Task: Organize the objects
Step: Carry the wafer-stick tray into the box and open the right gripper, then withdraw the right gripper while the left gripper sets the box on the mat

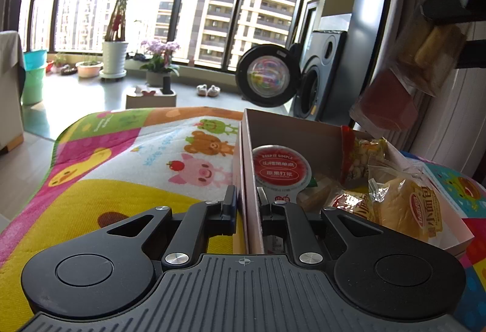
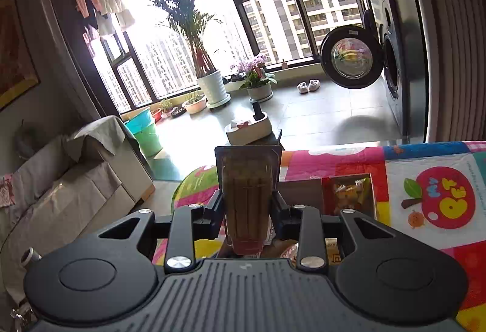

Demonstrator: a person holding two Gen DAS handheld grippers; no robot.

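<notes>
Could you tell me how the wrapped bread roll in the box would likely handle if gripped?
The bread roll looks puffy, so probably light and easily squashed. Its clear wrapper crinkles, so it may slip between fingers. Leaning on other snacks in the box, it could shift.

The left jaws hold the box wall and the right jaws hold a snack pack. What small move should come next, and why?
Probably lower the right gripper toward the box and release inside. Its snack pack hangs above the box in the left view, over the snacks already there, such as the bun. The left gripper, clamped on the near wall, should keep the box steady.
</notes>
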